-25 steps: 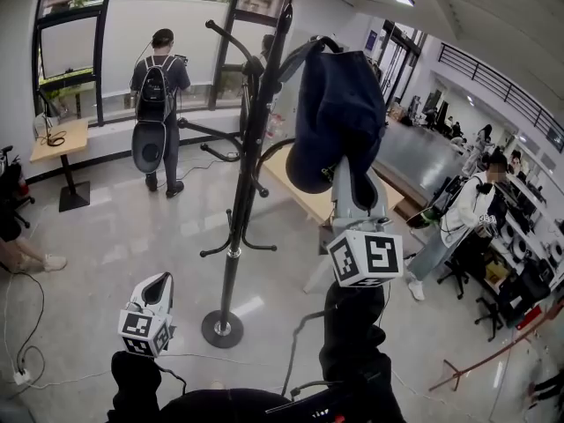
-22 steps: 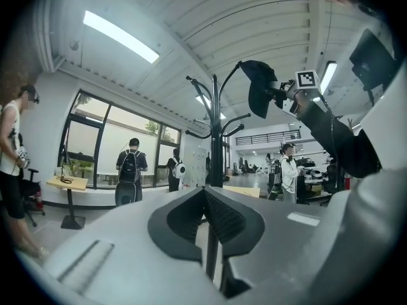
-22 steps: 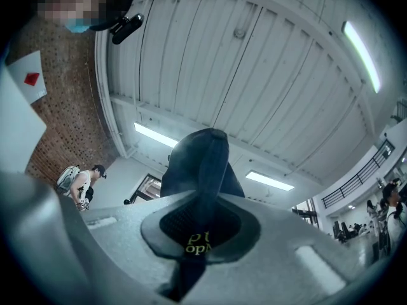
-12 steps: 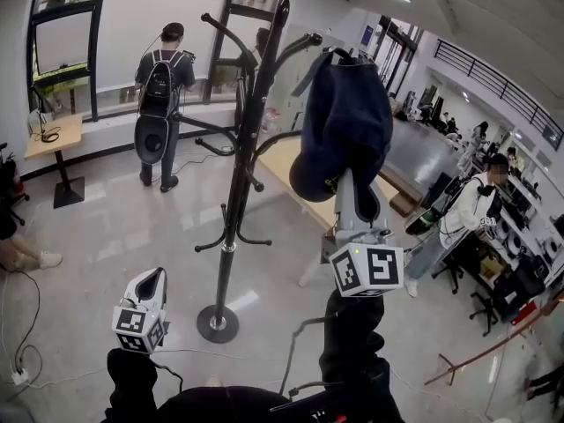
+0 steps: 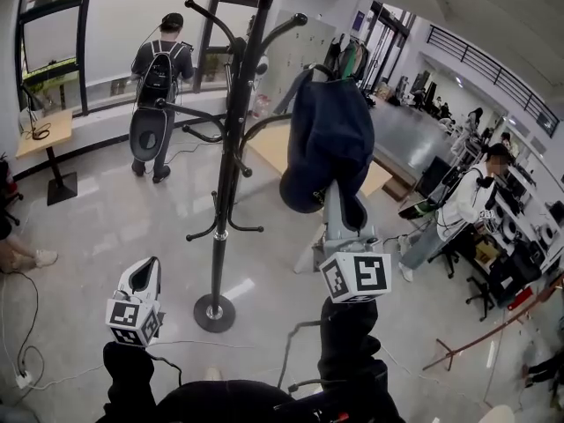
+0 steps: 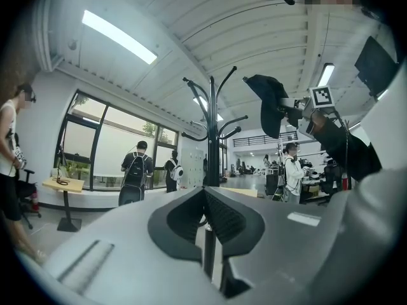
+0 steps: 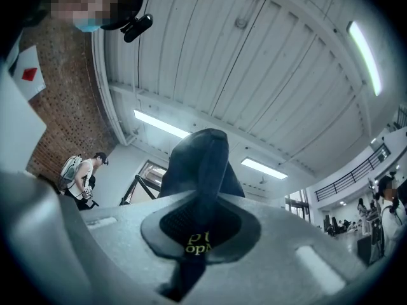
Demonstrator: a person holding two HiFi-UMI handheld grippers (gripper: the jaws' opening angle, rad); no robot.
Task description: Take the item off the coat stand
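Observation:
A black coat stand (image 5: 225, 148) rises from a round base on the shiny floor. My right gripper (image 5: 339, 192) points upward to the right of the stand and is shut on a dark navy cap (image 5: 328, 135). The cap hangs just below and to the right of an upper hook (image 5: 298, 18), apart from it. The right gripper view has the cap's fabric (image 7: 200, 164) pinched between the pads of that gripper (image 7: 202, 218). My left gripper (image 5: 148, 270) is held low at the left, shut and empty. In its own view the left gripper (image 6: 205, 199) faces the stand (image 6: 211, 138) and the cap (image 6: 270, 103).
A person with a backpack (image 5: 159, 69) stands by the windows. A small table (image 5: 44, 135) is at the far left, and a wooden table (image 5: 264, 152) stands behind the coat stand. A seated person (image 5: 463, 205) and desks fill the right. Cables (image 5: 22, 359) lie on the floor.
My right gripper has come down with the cap, which now hangs lower and farther from the upper hook. The left gripper has stayed where it was.

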